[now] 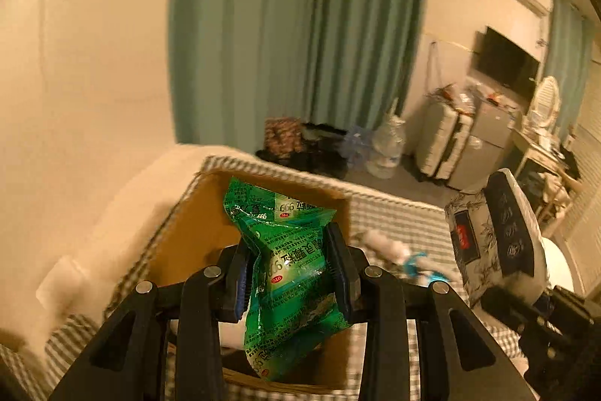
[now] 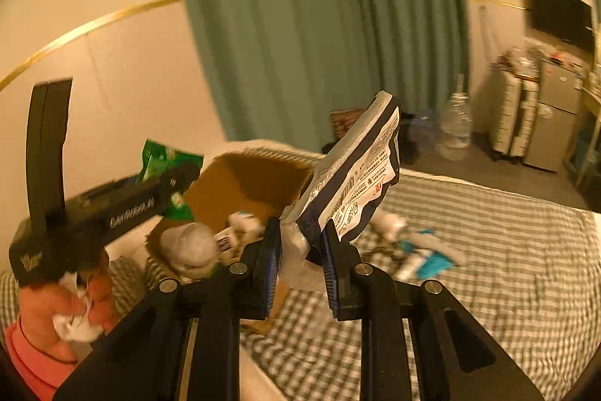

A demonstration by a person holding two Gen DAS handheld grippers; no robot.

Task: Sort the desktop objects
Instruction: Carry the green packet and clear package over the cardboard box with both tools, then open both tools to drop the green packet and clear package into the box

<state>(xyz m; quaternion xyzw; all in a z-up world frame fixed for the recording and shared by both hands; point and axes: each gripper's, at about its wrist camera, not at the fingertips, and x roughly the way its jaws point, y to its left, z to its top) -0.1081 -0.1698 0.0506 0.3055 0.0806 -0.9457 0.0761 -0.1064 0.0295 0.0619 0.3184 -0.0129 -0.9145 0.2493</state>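
Note:
My left gripper (image 1: 289,262) is shut on a crumpled green medicine packet (image 1: 289,273) and holds it above an open cardboard box (image 1: 195,224). My right gripper (image 2: 300,250) is shut on a silver and dark blue snack pouch (image 2: 353,183), held tilted up beside the same box (image 2: 248,183). The right wrist view shows the left gripper (image 2: 176,175) with the green packet (image 2: 165,156) over the box's left edge. White packets and a wrapped bundle (image 2: 191,247) lie inside the box.
The box stands on a checked cloth (image 2: 488,250). Loose white and blue packets (image 2: 420,254) lie on the cloth to the right of the box. Green curtain (image 2: 319,25), water bottle (image 2: 456,126) and cabinets stand behind.

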